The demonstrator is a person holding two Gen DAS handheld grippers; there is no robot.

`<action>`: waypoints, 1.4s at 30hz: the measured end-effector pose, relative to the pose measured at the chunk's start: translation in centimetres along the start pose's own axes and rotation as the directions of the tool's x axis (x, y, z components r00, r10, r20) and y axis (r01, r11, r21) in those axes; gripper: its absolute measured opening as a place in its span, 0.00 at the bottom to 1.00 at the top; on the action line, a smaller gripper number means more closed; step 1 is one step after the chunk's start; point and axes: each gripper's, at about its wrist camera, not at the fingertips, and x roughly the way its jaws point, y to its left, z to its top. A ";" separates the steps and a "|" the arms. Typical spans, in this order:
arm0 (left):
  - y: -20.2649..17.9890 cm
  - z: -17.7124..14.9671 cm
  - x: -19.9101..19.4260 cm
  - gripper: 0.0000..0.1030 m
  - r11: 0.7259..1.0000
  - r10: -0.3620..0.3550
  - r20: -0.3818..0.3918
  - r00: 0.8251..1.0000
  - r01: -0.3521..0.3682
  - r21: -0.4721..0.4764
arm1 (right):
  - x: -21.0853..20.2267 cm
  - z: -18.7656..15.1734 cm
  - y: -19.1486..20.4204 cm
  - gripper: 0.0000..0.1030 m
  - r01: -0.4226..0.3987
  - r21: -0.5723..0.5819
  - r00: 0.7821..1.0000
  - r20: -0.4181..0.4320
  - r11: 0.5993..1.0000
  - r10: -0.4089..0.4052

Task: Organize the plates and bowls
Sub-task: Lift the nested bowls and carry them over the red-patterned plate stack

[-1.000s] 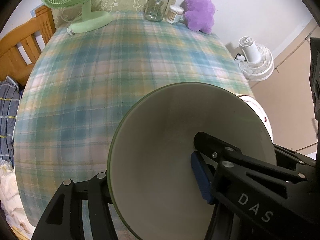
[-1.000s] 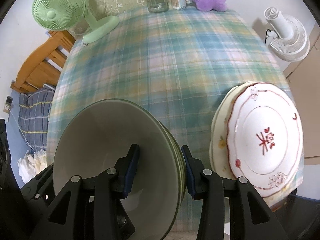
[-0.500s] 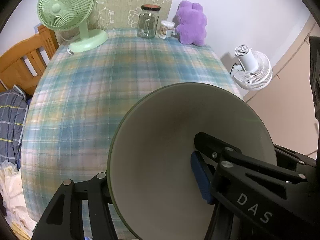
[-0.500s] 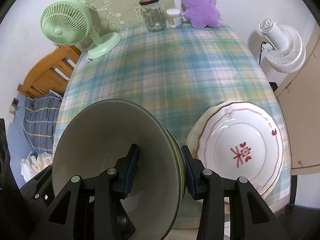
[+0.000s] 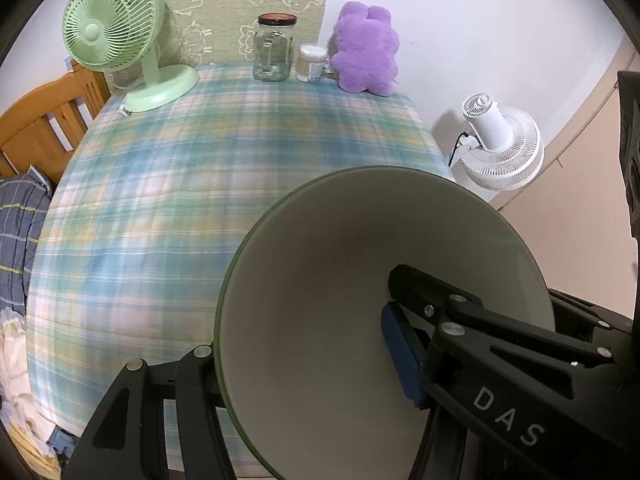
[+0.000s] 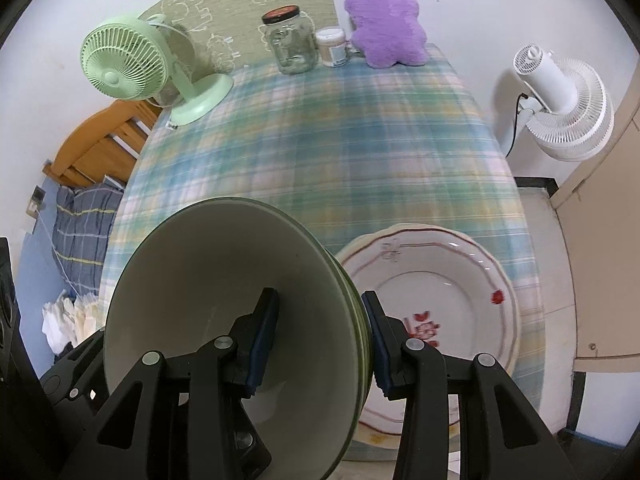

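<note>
A stack of nested cream bowls with green rims hangs tilted above the near part of the plaid table. My right gripper is shut on its right wall, one blue pad inside and one outside. In the left wrist view only the top bowl shows. My left gripper is shut on its left wall, with the blue pad inside and the other finger behind the rim. A stack of white plates with red patterns lies at the table's near right corner, beside the bowls.
Along the far edge stand a green desk fan, a glass jar, a small cotton-swab tub and a purple plush toy. A white fan stands off the right side. A wooden bed frame is at left.
Both grippers have lifted the bowls and drawn back toward the near edge, so more of the table's far end shows. The plates now sit lower and closer in the right wrist view.
</note>
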 end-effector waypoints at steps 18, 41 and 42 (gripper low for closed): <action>-6.1 -1.2 4.6 0.60 0.996 0.010 -0.058 0.998 -0.015 -0.087 | 1.2 0.1 -7.9 0.44 -0.001 -0.042 0.997 -0.077 0.999 -0.002; -8.0 -1.0 7.2 0.66 0.993 0.046 -0.072 0.996 -0.053 -0.107 | 3.8 0.6 -10.8 0.46 -0.016 -0.065 0.994 -0.108 0.998 0.009; -8.1 -1.1 7.2 0.67 0.993 0.062 -0.070 0.996 -0.069 -0.099 | 3.8 0.5 -10.9 0.46 -0.019 -0.064 0.995 -0.101 0.998 0.013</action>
